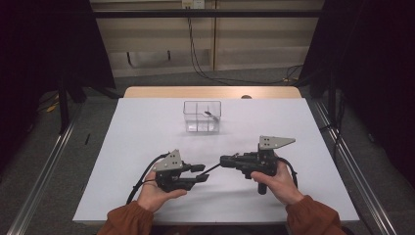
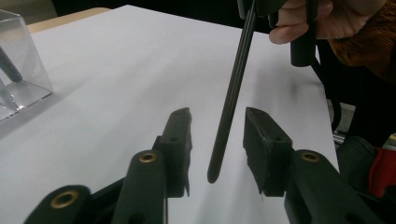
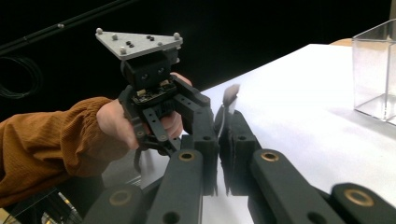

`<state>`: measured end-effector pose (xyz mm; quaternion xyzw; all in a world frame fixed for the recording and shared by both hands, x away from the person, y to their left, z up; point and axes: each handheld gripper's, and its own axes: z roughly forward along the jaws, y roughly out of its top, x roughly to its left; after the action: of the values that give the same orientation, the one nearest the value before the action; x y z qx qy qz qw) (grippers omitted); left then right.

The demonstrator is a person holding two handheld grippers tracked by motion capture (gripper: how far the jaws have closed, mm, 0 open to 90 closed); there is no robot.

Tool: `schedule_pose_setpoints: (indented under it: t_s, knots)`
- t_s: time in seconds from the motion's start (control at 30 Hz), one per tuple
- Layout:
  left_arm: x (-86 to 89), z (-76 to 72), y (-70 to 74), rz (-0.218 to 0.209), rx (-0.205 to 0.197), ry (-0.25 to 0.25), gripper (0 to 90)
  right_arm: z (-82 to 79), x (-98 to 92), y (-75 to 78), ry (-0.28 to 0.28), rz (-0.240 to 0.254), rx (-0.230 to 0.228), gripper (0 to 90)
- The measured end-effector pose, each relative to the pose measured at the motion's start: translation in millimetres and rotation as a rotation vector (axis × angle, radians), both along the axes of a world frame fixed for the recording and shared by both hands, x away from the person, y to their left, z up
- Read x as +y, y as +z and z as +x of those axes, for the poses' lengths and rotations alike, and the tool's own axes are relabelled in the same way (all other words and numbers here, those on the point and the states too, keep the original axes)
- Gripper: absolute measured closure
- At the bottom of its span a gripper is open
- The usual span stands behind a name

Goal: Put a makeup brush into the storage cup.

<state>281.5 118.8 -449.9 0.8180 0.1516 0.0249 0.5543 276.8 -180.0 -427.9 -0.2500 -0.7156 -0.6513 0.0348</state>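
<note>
A: What does the high view give?

B: A white bench (image 1: 147,147) with a clear box (image 1: 202,116) standing toward its far side. Nearer than the box, two hands face each other. The left tool (image 1: 201,172) points right, the right tool (image 1: 223,160) points left, and a thin dark rod (image 1: 211,170) bridges the gap between their tips. A small dark item lies inside the box, too small to name.

A: And the left tool's own view?

B: It shows what the high view cannot: its jaws stand apart, with the rod (image 2: 231,100) slanting down between them and touching neither pad. No earlier picture is on hand, so only that open gap can be told. The box (image 2: 21,70) sits far left.

A: The right tool's view?

B: Its jaws are pressed nearly together, pinching the rod's blurred end (image 3: 229,100) between the pads. Beyond stands the left tool (image 3: 161,116) in a hand with an orange sleeve (image 3: 42,144). The box (image 3: 376,70) is at the right edge.
</note>
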Motion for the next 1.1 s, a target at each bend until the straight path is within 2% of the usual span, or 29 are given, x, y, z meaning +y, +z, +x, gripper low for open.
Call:
schedule_pose_setpoints:
  t_s: [0.13,0.3,0.53,0.67,0.77,0.8,0.83,0.87,0.9,1.1]
  knots:
    - [1.2,-1.5,2.2,-0.001,-0.008,0.025,55.4,1.0,-3.1,1.2,-0.013,-0.010,-0.009,86.2]
    - [4.6,-1.5,4.2,0.002,-0.014,0.060,46.0,2.0,-8.6,3.0,-0.022,-0.027,0.002,86.3]
    - [9.9,-1.9,7.8,-0.014,-0.034,0.137,33.3,3.9,-13.0,4.2,-0.031,-0.069,0.016,86.3]
    - [14.9,-2.0,9.6,-0.021,-0.022,0.188,22.1,4.8,-16.6,6.0,-0.044,-0.099,0.017,86.3]
    - [18.5,-3.1,11.8,-0.029,0.010,0.235,15.1,5.7,-19.5,8.2,-0.057,-0.116,0.012,86.2]
    - [19.5,-3.9,12.7,-0.027,0.007,0.238,13.2,5.8,-20.8,9.1,-0.054,-0.122,0.028,86.2]
    - [19.8,-5.6,13.5,-0.034,0.000,0.248,12.7,6.2,-21.9,10.0,-0.060,-0.135,0.027,86.3]
    - [21.4,-6.1,14.6,-0.037,-0.001,0.238,12.6,6.6,-23.1,10.6,-0.064,-0.146,0.020,86.3]
    - [23.1,-6.8,15.8,-0.034,-0.005,0.246,11.7,7.1,-24.3,11.2,-0.071,-0.140,0.017,86.3]
    - [38.9,-8.5,18.2,-0.069,0.012,0.295,6.3,10.1,-30.3,17.1,-0.092,-0.159,0.017,86.3]
